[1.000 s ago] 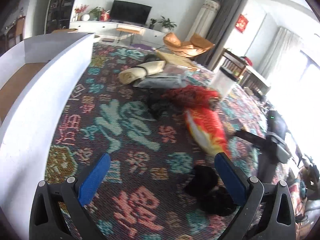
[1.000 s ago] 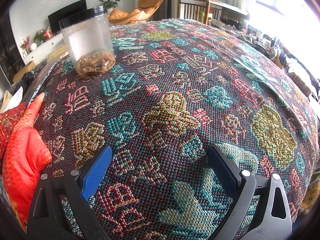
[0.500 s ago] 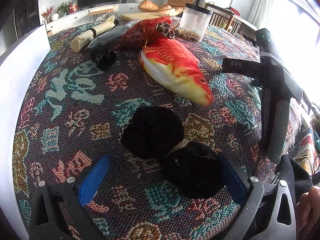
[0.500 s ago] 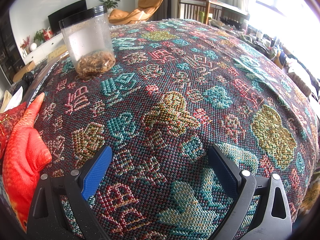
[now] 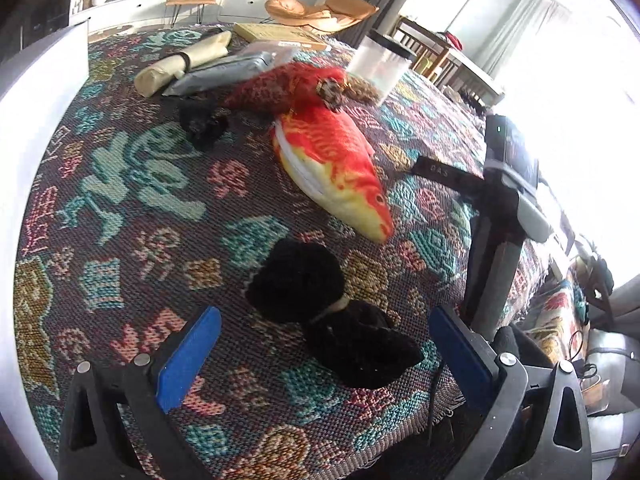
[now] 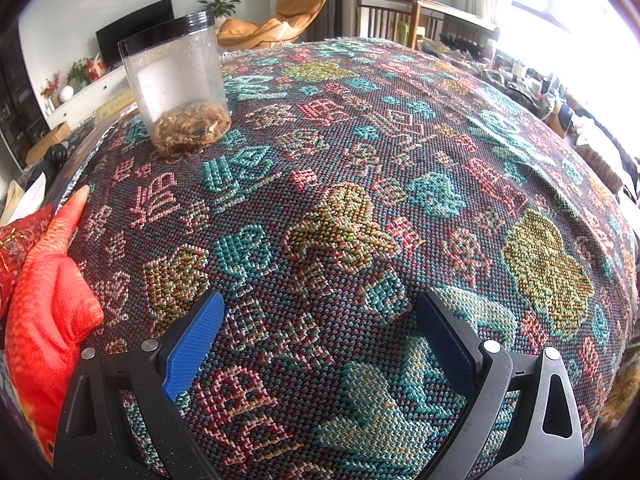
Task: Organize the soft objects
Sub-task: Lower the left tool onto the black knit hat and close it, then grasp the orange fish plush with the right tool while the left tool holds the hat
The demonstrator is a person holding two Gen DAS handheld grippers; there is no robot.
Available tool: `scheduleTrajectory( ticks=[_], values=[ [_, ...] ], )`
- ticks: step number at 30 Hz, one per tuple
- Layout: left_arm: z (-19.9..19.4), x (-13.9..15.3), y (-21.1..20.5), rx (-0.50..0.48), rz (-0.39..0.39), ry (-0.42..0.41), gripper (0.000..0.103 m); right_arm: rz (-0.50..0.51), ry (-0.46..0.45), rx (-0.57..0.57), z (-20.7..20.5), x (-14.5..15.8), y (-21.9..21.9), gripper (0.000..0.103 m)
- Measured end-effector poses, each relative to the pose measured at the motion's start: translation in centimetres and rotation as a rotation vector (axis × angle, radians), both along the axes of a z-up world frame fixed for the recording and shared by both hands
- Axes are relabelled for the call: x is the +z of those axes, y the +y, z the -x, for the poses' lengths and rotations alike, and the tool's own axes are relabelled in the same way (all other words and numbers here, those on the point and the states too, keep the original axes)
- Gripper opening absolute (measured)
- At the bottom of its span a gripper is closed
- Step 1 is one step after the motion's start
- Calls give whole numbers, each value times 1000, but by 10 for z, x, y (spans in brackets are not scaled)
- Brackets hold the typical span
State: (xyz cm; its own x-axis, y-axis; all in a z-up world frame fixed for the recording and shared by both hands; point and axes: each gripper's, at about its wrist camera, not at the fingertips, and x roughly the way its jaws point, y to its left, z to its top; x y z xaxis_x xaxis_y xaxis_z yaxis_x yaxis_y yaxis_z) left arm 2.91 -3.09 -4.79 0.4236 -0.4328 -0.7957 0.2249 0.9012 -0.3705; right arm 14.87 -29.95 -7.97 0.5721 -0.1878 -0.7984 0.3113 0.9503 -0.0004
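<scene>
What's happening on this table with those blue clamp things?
A person is tidying soft items on a patterned tablecloth. The left hand-held gripper is open, with a black fuzzy item lying between its fingers, not yet gripped. The right hand-held gripper is open over bare cloth. A plush fish lies nearby.

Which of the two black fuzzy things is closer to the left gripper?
The black fuzzy pair lying right between the open left gripper's fingers; the other black clump sits far back beside the red pouch.
</scene>
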Motion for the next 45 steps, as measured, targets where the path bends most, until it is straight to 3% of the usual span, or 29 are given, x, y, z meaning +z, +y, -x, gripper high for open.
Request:
scheduleTrajectory(
  ticks=[3, 4, 5, 6, 7, 9, 11, 19, 21, 23, 25, 27, 29, 33, 35, 36, 38, 42, 45],
  values=[
    [-3, -17, -29, -4, -75, 11, 103, 0, 0, 0, 0, 0, 0, 98],
    [-5, -24, -35, 7, -123, 27, 101, 0, 0, 0, 0, 0, 0, 98],
    [-2, -23, -37, 19, -155, -11, 95, 0, 0, 0, 0, 0, 0, 98],
    [0, -21, -36, 29, -180, -41, 84, 0, 0, 0, 0, 0, 0, 98],
    [1, -20, -33, 31, -178, -47, 60, 0, 0, 0, 0, 0, 0, 98],
    [-2, -18, -16, 36, -122, -37, 46, 0, 0, 0, 0, 0, 0, 98],
    [-2, -12, 1, 61, -127, -54, 36, 0, 0, 0, 0, 0, 0, 98],
    [1, 9, 60, 120, -65, -71, 36, -15, -5, -3, 3, 0, -1, 98],
    [7, 14, 70, 128, -52, -84, 36, -24, 68, 123, -1, 4, -1, 94],
    [11, 15, 80, 137, -43, -98, 36, -102, 19, 160, 11, 22, -7, 94],
    [12, 12, 85, 141, -44, -99, 36, -243, -40, 249, 29, 45, -1, 95],
    [10, 9, 86, 140, -37, -96, 36, -331, -5, 419, 36, 60, 33, 95],
    [9, 7, 86, 142, -20, -86, 36, -291, 31, 568, 39, 68, 83, 94],
    [19, 16, 90, 142, 10, -97, 36, -184, 54, 646, 22, 53, 153, 92],
    [25, 21, 97, 143, 25, -103, 36, -207, 127, 608, 10, 34, 154, 31],
    [28, 23, 100, 145, 30, -105, 36, -241, 166, 589, 7, 27, 145, 20],
    [33, 26, 107, 149, 42, -110, 36, -288, 146, 552, 18, 35, 121, 17],
    [37, 33, 111, 143, 76, -122, 36, -263, 120, 469, 58, 72, 70, 17],
    [40, 43, 112, 138, 125, -129, 36, -370, 52, 372, 80, 98, 25, 17]
  ],
)
